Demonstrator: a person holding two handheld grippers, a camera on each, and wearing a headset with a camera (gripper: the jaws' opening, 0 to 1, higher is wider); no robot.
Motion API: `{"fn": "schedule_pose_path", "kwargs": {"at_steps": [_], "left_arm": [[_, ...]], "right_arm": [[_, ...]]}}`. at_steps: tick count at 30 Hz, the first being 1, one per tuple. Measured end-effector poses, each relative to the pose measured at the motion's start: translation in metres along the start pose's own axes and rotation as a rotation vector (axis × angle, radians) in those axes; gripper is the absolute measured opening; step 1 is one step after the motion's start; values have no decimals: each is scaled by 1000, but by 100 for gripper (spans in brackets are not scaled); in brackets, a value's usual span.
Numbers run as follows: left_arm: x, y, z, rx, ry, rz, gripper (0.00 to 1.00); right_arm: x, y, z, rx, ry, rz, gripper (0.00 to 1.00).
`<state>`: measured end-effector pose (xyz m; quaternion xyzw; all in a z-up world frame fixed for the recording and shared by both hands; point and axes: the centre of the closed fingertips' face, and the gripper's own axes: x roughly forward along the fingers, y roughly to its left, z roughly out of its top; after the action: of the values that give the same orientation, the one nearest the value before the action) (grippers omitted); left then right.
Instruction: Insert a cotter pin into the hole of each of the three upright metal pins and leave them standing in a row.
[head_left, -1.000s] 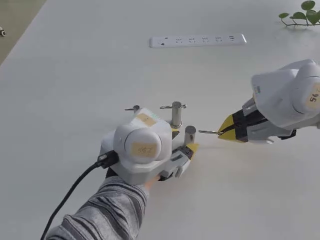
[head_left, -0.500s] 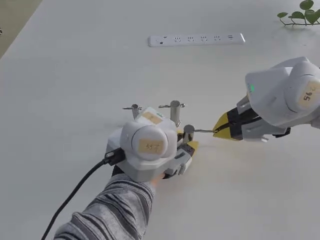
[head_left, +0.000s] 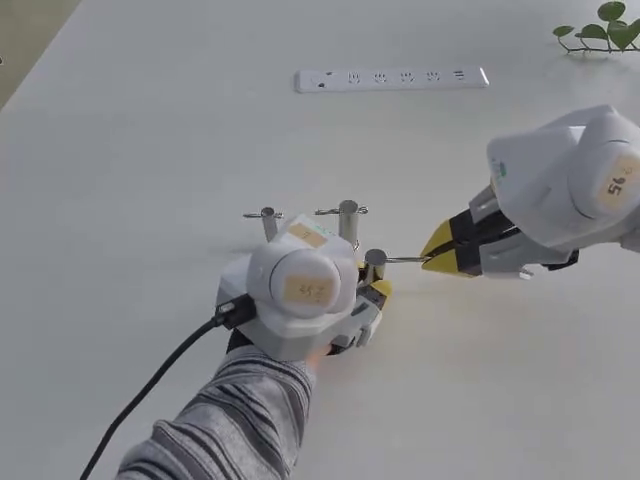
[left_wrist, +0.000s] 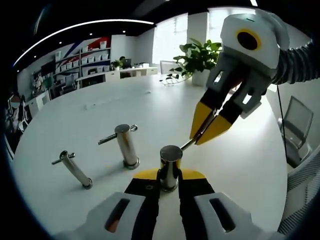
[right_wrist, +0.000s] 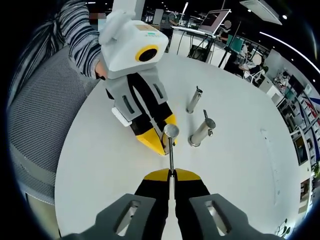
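- The white table (head_left: 150, 150) is carrying three metal pins in a row.
- The left gripper (head_left: 372, 290) is clamping the nearest pin (head_left: 375, 262) at its base, jaws closed on it.
- The right gripper (head_left: 437, 258) is pinching a cotter pin (head_left: 402, 260), whose tip is reaching that pin's head and perhaps entering the hole.
- The middle pin (head_left: 347, 222) and far pin (head_left: 267, 222) are each carrying a cotter pin.
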<state>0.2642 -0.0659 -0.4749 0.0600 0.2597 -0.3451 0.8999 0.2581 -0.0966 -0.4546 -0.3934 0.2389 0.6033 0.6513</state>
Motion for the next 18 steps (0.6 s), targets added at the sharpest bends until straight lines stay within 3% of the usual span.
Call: {"fn": "schedule_pose_path", "kwargs": {"at_steps": [18], "left_arm": [[3, 0, -1, -4, -7, 4, 10]], "right_arm": [[3, 4, 19, -4, -21, 6, 0]]}}
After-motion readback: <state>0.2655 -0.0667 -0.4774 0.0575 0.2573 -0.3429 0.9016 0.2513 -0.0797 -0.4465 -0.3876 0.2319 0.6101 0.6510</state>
